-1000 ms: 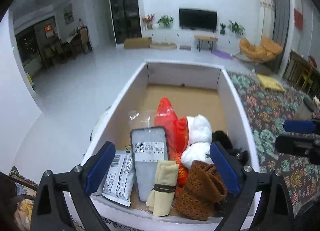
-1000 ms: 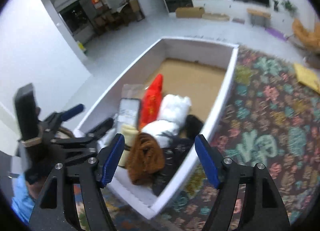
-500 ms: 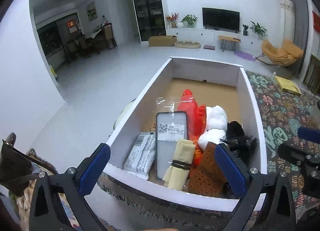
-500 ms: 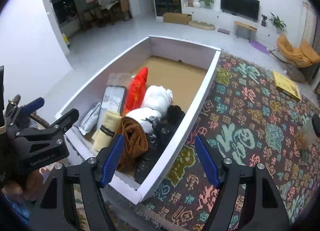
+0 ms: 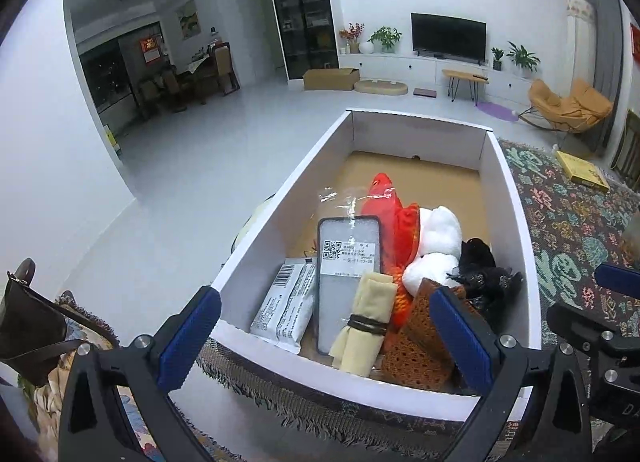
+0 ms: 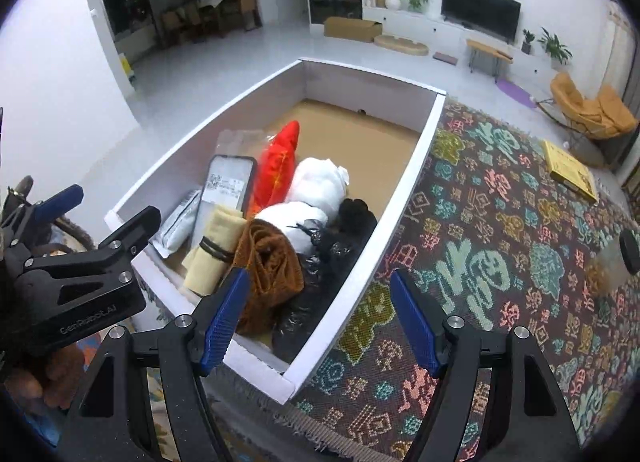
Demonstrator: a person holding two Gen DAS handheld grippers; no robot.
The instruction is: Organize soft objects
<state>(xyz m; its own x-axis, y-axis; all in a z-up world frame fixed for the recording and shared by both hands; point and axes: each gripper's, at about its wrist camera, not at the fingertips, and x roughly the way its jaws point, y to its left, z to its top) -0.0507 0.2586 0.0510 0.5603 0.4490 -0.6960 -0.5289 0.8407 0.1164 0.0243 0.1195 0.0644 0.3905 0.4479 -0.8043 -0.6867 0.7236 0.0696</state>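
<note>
A white cardboard box (image 5: 256, 246) (image 6: 416, 166) sits on a patterned rug and holds the soft things at its near end: a cream cloth roll with a dark band (image 5: 366, 322) (image 6: 214, 252), a brown knitted piece (image 5: 416, 342) (image 6: 272, 266), a red cushion (image 5: 390, 214) (image 6: 278, 166), a white plush bundle (image 5: 438, 238) (image 6: 316, 186) and a crumpled black bag (image 5: 486, 278) (image 6: 324, 258). My left gripper (image 5: 324, 338) hangs open and empty before the box's near wall. My right gripper (image 6: 320, 320) stands open and empty over the box's near right corner.
A grey packaged case with a QR label (image 5: 348, 258) and a white sealed packet (image 5: 286, 308) lean at the box's left. The box's far half shows bare brown bottom. A dark handbag (image 5: 28, 322) lies at left, a yellow book (image 6: 570, 172) on the rug (image 6: 500, 242).
Both grippers have drawn back from the box, so its near wall and the rug fringe now show. The left jaws have spread slightly wider. The contents lie unchanged.
</note>
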